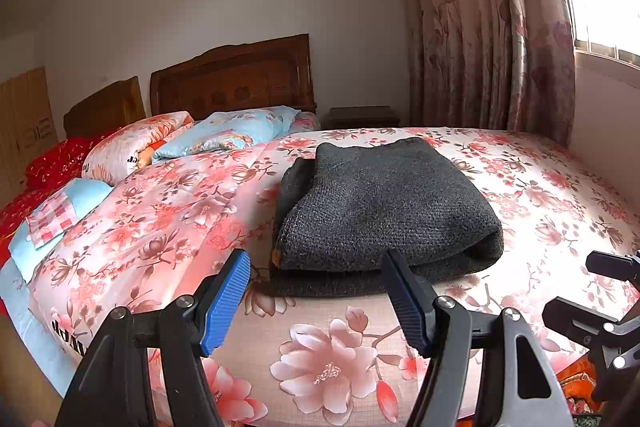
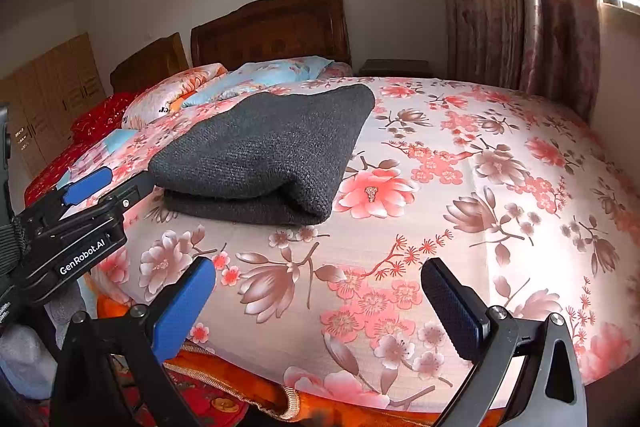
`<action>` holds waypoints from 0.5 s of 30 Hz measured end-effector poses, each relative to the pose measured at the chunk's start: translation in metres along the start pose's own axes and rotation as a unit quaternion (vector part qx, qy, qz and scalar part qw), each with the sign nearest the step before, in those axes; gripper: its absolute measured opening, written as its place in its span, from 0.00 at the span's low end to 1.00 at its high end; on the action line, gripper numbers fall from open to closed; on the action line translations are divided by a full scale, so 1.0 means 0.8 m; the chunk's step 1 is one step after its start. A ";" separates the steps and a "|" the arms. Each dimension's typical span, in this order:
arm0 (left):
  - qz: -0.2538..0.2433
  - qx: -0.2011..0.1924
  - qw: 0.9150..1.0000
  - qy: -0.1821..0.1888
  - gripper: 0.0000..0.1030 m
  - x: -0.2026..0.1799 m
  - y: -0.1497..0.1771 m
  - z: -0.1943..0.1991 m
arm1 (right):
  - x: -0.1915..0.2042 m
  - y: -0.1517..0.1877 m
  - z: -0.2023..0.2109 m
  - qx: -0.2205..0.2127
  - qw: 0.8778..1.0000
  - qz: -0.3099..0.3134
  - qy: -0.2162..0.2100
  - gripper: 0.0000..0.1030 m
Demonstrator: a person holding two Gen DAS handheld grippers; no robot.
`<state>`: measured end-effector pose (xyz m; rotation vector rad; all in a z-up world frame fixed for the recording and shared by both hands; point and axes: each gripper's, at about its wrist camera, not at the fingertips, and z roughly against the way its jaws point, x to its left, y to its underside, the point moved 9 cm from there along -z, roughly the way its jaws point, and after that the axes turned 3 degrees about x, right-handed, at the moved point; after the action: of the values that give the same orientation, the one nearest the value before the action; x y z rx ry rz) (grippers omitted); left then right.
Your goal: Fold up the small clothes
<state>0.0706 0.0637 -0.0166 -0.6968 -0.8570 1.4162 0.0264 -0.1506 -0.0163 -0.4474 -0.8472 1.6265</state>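
The dark grey knitted garment (image 1: 384, 203) lies folded on the floral bedspread (image 1: 328, 359), near the foot edge of the bed; it is doubled over itself, with the rounded fold facing the grippers and a lower layer showing beneath the upper one; a small orange patch shows at its near left corner.

The left gripper (image 1: 316, 291) hovers just before the garment's near edge; its jaws are spread wide, nothing between them; the blue pads (image 1: 224, 303) stand to either side of the folded edge, and I cannot tell whether the right pad touches the knit.

The right gripper (image 2: 320, 311) hangs over the bare bedspread to the right of the garment, apart from it; its jaws are likewise spread, holding nothing.

In the right wrist view the left gripper comes in from the left, its tip just beside the garment's lower layer; in the left wrist view part of the right gripper shows at the right margin.

Behind the garment: pillows (image 1: 224, 135) against a wooden headboard (image 1: 232, 79); a floral curtain (image 1: 480, 27) by the window; a wooden wardrobe (image 2: 52, 99) at far left.
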 end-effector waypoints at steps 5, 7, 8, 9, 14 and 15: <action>-0.001 -0.001 1.000 0.000 0.67 0.000 0.000 0.000 | 0.000 0.000 0.000 0.000 1.000 0.000 0.000 1.00; -0.001 -0.002 1.000 0.001 0.67 0.000 0.000 0.000 | 0.000 0.001 0.000 0.001 1.000 0.000 0.000 1.00; -0.001 -0.002 1.000 0.001 0.67 0.000 0.000 0.001 | 0.000 0.001 0.000 0.000 1.000 0.000 0.000 1.00; -0.002 -0.003 1.000 0.001 0.67 0.000 0.000 0.001 | 0.001 0.001 0.000 0.000 1.000 0.000 0.000 1.00; -0.009 -0.014 1.000 0.012 0.67 -0.007 -0.003 0.006 | 0.001 0.001 -0.001 0.001 1.000 0.000 0.001 1.00; -0.009 -0.018 1.000 0.015 0.67 -0.008 -0.004 0.008 | 0.001 0.001 -0.001 0.001 1.000 0.001 0.000 1.00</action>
<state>0.0670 0.0564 -0.0114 -0.7336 -0.8647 1.3742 0.0260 -0.1494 -0.0175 -0.4465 -0.8445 1.6291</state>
